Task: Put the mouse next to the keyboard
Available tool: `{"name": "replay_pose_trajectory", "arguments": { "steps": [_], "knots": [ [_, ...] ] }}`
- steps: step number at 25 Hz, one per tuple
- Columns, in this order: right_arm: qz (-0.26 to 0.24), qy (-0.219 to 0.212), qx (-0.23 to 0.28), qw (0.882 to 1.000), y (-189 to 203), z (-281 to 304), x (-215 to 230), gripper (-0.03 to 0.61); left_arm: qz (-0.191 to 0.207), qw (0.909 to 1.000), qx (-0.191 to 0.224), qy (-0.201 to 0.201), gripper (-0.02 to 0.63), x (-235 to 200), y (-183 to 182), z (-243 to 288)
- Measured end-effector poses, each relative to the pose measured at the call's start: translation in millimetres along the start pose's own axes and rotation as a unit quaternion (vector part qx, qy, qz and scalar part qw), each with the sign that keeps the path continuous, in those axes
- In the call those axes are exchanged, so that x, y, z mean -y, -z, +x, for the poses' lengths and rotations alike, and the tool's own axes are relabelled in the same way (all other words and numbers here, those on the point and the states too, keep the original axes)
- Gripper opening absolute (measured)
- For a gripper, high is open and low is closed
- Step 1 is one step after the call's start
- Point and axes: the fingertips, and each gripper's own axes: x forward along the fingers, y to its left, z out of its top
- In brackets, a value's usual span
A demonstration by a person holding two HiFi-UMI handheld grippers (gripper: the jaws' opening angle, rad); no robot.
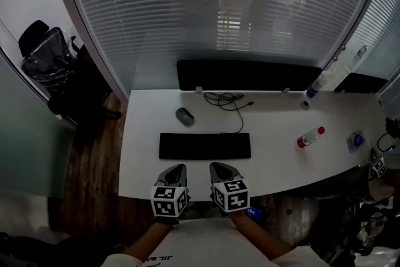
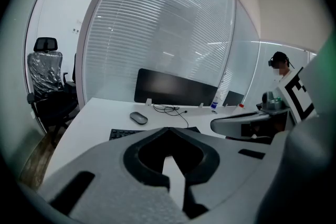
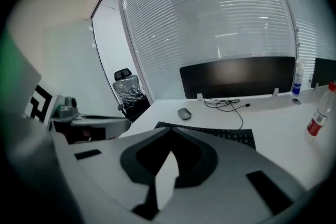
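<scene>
The grey mouse [image 1: 184, 115] lies on the white desk [image 1: 275, 166], beyond the left end of the black keyboard [image 1: 204, 146] and apart from it. Both grippers hover side by side over the desk's near edge, just short of the keyboard. My left gripper [image 1: 178, 168] is shut with nothing in it, and so is my right gripper [image 1: 218, 167]. In the left gripper view the mouse [image 2: 138, 118] shows past the closed tips [image 2: 168, 129], with the keyboard [image 2: 125, 134] below it. The right gripper view has the mouse [image 3: 184, 113] and keyboard [image 3: 223, 134] beyond its closed tips [image 3: 169, 130].
A dark monitor [image 1: 247, 75] stands at the desk's back edge, with a coiled black cable [image 1: 230, 100] in front of it. A red-capped bottle [image 1: 310, 137] lies to the right, another bottle [image 1: 315, 88] stands by the monitor. An office chair [image 1: 47, 62] is at the far left.
</scene>
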Motion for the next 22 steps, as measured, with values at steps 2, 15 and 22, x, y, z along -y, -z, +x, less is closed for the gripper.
{"name": "replay_pose_trajectory", "arguments": {
  "steps": [2, 15, 22],
  "knots": [
    [-0.005, -0.004, -0.003, 1.000, -4, 5, 6, 0.005, -0.006, 0.9999, 0.000, -0.008, 0.002, -2, -1, 5],
    [-0.038, -0.012, -0.010, 0.999, -24, 30, 24, 0.005, -0.025, 0.9992, -0.001, -0.030, 0.002, -31, -15, 29],
    [-0.051, 0.004, -0.010, 0.999, -44, 57, 47, 0.005, -0.037, 0.9984, -0.002, -0.042, 0.002, -72, -28, 44]
  ]
}}
